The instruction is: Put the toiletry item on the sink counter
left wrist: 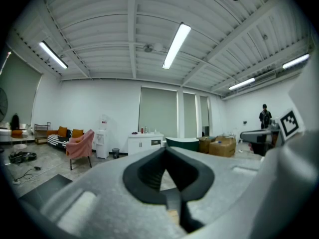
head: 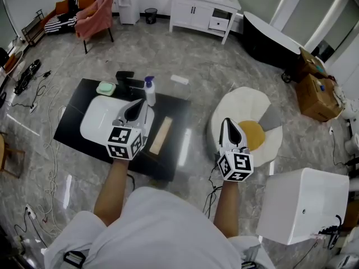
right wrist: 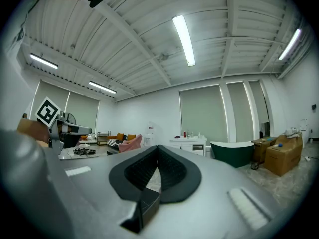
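A white spray bottle with a blue head (head: 150,90) stands upright on the black counter (head: 72,118), at the back right of the white sink basin (head: 100,118). My left gripper (head: 136,105) hovers over the basin's right side, just short of the bottle. It is shut with nothing in it, and the left gripper view shows its dark pads (left wrist: 149,176) meeting. My right gripper (head: 227,122) is off the counter, over the round white cushion (head: 241,102). It is shut and empty too, its pads (right wrist: 169,171) closed together. Both gripper views look level across the room.
A green soap dish (head: 105,88), a black object (head: 124,75) and a wooden strip (head: 160,134) share the counter. A white box (head: 303,206) stands at the right. Cables (head: 39,144) trail on the floor at the left. Far back are a white cabinet (head: 205,7), a pink chair (head: 95,13) and a dark bathtub (head: 272,38).
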Demonstrator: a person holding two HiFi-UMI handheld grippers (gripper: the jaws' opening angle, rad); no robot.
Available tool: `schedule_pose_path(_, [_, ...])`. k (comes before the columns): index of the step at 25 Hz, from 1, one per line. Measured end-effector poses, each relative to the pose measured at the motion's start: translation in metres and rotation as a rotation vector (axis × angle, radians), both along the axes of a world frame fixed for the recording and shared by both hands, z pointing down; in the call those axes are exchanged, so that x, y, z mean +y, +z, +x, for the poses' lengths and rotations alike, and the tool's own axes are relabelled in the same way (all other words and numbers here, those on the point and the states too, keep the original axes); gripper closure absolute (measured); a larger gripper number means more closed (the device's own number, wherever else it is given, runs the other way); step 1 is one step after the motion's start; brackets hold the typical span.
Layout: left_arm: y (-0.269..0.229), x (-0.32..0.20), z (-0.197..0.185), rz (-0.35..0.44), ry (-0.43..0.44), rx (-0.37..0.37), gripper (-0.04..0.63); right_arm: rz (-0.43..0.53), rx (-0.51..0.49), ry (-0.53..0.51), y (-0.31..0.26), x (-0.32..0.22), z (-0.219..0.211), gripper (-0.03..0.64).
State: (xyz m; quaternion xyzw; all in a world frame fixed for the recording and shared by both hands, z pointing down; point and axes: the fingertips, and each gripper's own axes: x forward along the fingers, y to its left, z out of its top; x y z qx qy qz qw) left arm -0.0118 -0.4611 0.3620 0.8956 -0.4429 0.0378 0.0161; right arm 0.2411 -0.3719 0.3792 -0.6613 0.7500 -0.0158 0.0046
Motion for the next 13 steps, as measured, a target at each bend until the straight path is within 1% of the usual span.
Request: schedule_pose_path(13, [-0.006,-0.019,-0.003,-0.004,0.020,0.001,0.598,0.002,-0.003,0.008,-0.007,-0.021,-0.008,0.614])
